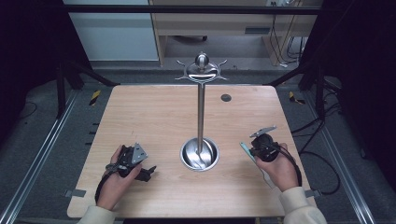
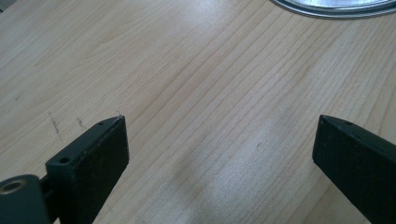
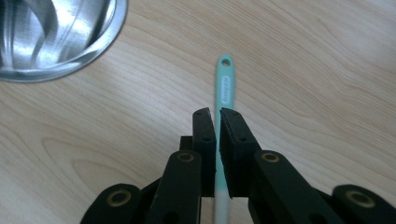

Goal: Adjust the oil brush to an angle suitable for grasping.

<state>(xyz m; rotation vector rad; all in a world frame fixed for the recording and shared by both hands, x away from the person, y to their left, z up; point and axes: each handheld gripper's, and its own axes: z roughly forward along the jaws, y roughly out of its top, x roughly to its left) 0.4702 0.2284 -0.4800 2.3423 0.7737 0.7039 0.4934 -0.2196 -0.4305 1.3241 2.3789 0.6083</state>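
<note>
Right gripper clamps teal toothbrush, angled toward table.

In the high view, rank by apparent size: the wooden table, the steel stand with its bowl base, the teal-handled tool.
1. Wooden table, largest by far.
2. Steel stand; its top sits nearer the camera, which inflates it somewhat.
3. Teal-handled tool, smallest, partly hidden by the right claw.

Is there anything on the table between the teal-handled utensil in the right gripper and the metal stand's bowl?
Nothing visible. The right gripper is closed on the teal-handled utensil, and bare wood lies between it and the stand's bowl to its left. The stand's pole rises from the bowl's middle, so approach beside it.
</note>
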